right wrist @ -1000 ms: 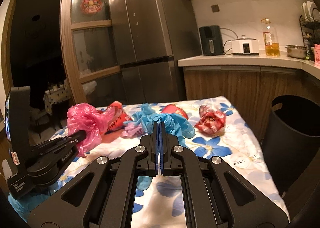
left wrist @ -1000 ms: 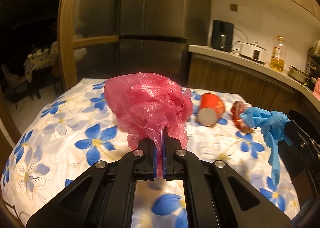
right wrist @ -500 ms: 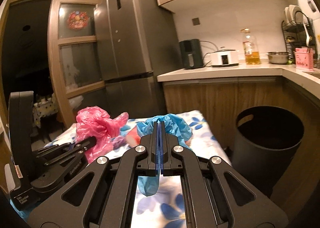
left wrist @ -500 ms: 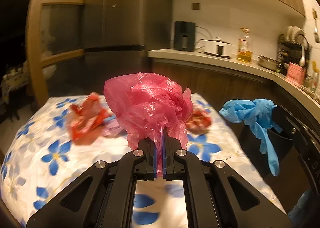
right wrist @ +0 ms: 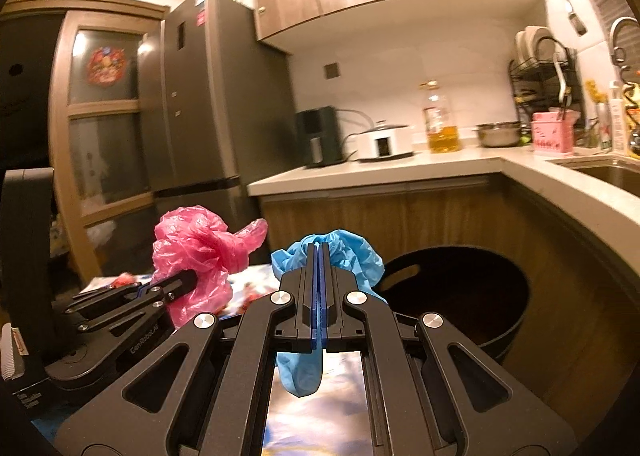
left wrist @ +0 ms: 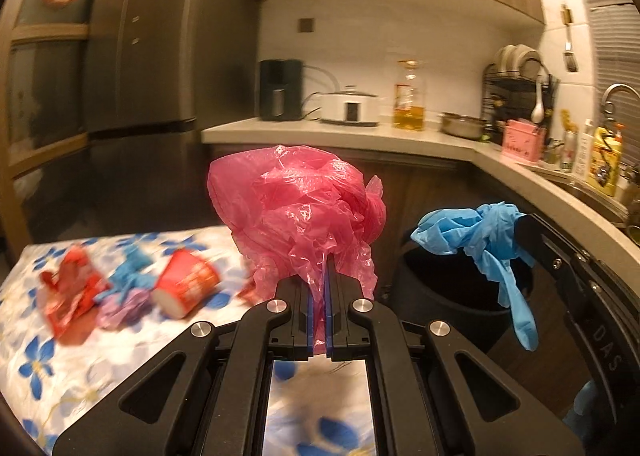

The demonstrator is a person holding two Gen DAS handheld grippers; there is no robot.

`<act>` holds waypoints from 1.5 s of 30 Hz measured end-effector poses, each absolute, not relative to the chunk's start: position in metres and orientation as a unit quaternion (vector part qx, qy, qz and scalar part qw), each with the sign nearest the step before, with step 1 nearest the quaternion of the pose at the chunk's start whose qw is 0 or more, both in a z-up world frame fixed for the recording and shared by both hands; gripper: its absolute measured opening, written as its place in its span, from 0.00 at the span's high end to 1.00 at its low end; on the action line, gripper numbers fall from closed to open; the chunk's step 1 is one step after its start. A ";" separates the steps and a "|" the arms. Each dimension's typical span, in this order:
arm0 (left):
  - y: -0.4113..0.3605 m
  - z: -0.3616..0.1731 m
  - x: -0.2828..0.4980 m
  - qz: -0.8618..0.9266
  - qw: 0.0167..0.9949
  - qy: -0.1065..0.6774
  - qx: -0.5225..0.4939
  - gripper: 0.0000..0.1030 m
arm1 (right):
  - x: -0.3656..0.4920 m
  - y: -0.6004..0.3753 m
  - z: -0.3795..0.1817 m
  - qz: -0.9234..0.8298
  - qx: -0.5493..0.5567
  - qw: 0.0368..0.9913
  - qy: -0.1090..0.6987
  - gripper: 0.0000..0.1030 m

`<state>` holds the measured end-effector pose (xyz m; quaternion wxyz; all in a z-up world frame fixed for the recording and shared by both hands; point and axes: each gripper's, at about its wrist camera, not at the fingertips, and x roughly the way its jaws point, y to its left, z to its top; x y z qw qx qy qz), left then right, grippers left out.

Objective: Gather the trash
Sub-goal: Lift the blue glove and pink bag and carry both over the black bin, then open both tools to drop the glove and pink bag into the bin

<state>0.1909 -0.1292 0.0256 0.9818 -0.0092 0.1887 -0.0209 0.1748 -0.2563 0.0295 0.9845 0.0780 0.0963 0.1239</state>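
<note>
Pinching a crumpled pink plastic bag (left wrist: 298, 208) that bunches upward, the left gripper (left wrist: 319, 280) is clamped shut beside the table (left wrist: 36, 388). The right gripper (right wrist: 317, 268) is closed on a blue glove (right wrist: 348, 252), fingers dangling straight down, near the black bin (right wrist: 496, 296).

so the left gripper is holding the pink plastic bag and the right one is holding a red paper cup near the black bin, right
Not quite. The left gripper does hold the pink plastic bag, but the right gripper is shut on a blue glove, not a red paper cup. The right wrist view shows it, near the black bin. The red paper cup lies on the floral table in the left wrist view.
</note>
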 end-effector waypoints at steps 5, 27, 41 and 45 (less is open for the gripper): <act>-0.157 0.027 0.209 -0.049 0.981 0.189 0.004 0.97 | 0.184 -0.281 0.033 0.093 0.079 0.989 0.084 0.99; -0.232 0.005 0.264 -0.143 0.971 0.189 0.021 0.96 | 0.229 -0.342 0.012 0.031 0.096 0.991 0.090 0.99; -0.243 -0.010 0.284 -0.157 0.966 0.204 0.024 0.87 | 0.246 -0.347 0.003 0.031 0.097 0.990 0.100 0.98; -0.241 -0.014 0.287 -0.154 0.965 0.210 0.023 0.68 | 0.249 -0.347 0.002 0.027 0.098 0.989 0.105 0.98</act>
